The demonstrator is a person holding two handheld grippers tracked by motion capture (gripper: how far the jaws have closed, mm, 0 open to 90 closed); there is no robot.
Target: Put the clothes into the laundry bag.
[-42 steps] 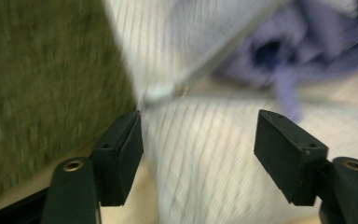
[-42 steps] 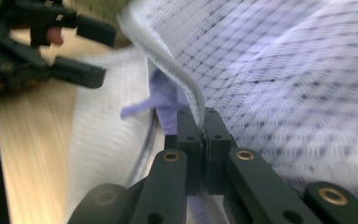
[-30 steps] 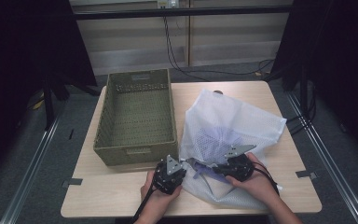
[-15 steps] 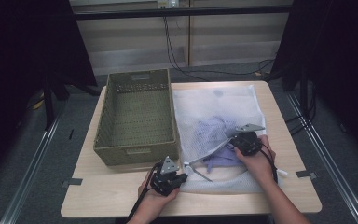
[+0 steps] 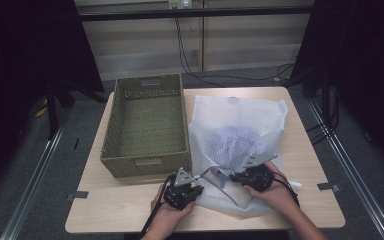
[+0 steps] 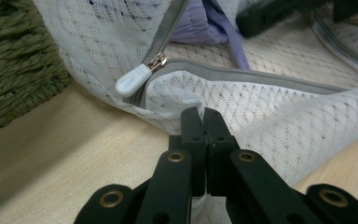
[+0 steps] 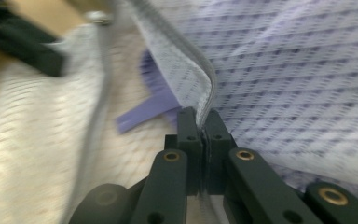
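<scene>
Two grippers are clamped on the mouth of a white mesh laundry bag (image 5: 240, 135), which lies on the right half of the surface (image 5: 130, 215), just beside a woven basket (image 5: 147, 125) at the left. The left gripper (image 6: 203, 116) has its jaws clenched on the lower mesh edge, near the white zipper pull (image 6: 134, 80); the right gripper (image 7: 200, 119) has its jaws clenched on the upper, grey-taped zipper edge (image 7: 200, 84), which is lifted off the lower one.

For the opening to be held well, the lower edge is best kept pinned low by the left gripper (image 5: 184, 187) while the upper edge is raised and drawn away by the right gripper (image 5: 252, 175), so that the mouth gapes wide. The pull should be steady, since thin mesh could slip from the jaws or snag on the zipper teeth.

The bag is a pale, diamond-patterned net, soft and semi-transparent, with a grey zipper tape along its near edge. A lilac garment (image 6: 200, 21) is seen through the mesh and at the open mouth, with a strap (image 7: 144, 114) lying across the lower layer.
</scene>
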